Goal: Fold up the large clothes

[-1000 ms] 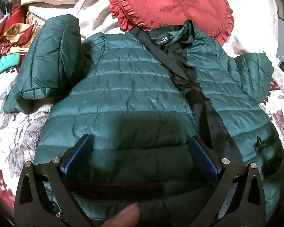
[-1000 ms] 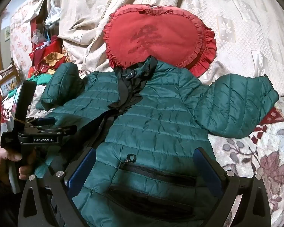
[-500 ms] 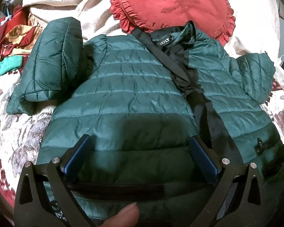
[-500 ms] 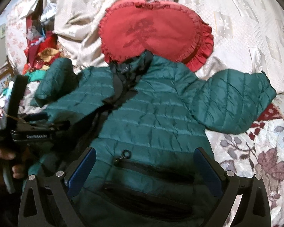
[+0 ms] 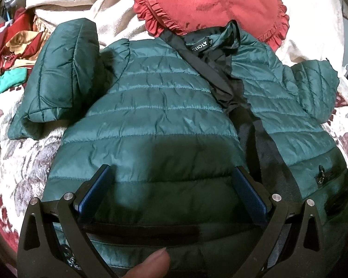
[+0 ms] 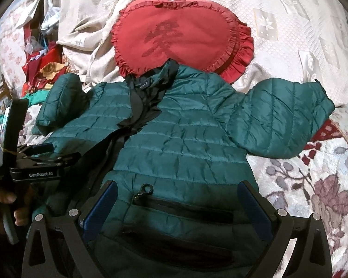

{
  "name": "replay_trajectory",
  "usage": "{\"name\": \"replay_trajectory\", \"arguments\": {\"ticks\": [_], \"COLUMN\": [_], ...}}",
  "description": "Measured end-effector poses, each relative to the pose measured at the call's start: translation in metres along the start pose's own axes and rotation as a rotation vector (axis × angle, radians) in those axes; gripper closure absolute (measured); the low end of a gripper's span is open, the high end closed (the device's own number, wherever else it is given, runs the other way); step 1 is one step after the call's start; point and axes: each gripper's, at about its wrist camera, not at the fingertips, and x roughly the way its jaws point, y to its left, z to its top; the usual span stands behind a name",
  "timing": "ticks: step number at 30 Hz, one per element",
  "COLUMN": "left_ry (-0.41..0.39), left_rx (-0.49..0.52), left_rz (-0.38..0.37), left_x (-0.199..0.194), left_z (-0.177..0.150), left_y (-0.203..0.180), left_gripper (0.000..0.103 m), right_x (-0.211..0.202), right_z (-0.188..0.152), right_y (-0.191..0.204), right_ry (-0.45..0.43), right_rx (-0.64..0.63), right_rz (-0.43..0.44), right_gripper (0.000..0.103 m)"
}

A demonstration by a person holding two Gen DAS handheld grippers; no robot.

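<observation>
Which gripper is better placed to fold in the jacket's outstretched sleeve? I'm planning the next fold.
Right, probably. The right gripper hangs open over the jacket half whose sleeve lies spread outward. The left gripper, also open, sits over the other half, across the black front opening.

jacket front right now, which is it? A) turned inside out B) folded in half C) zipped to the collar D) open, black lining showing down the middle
D. The green jacket lies flat on the bed with its two front panels parted, and a strip of black lining shows from the collar down the middle. Both sleeves are spread out to the sides, and both tongs hover open over the hem.
</observation>
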Motion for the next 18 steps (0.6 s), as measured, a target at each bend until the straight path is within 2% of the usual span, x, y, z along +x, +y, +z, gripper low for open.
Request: {"name": "replay_trajectory", "arguments": {"ticks": [10,13,18], "left_ry": [-0.039,-0.005,0.026], "left_rx": [-0.015,0.014,0.002], "left_rz": [0.005,0.019,0.021], "left_x": [0.006,0.010,0.010], "left_z": [0.000,0.001,-0.001], "left_y": [0.000,0.000,0.011], "left_gripper": [0.000,0.000,0.000], "right_x": [-0.004,-0.005,-0.004], "right_z": [0.001,0.001,0.002], "right_y": [-0.006,-0.008,-0.008], "right_ry": [-0.011,-0.016,-0.009], "right_rx": [0.029,0.036,0.039], "right_rz": [-0.008,-0.006,0.002], "right_gripper": [0.001,0.001,0.001]}}
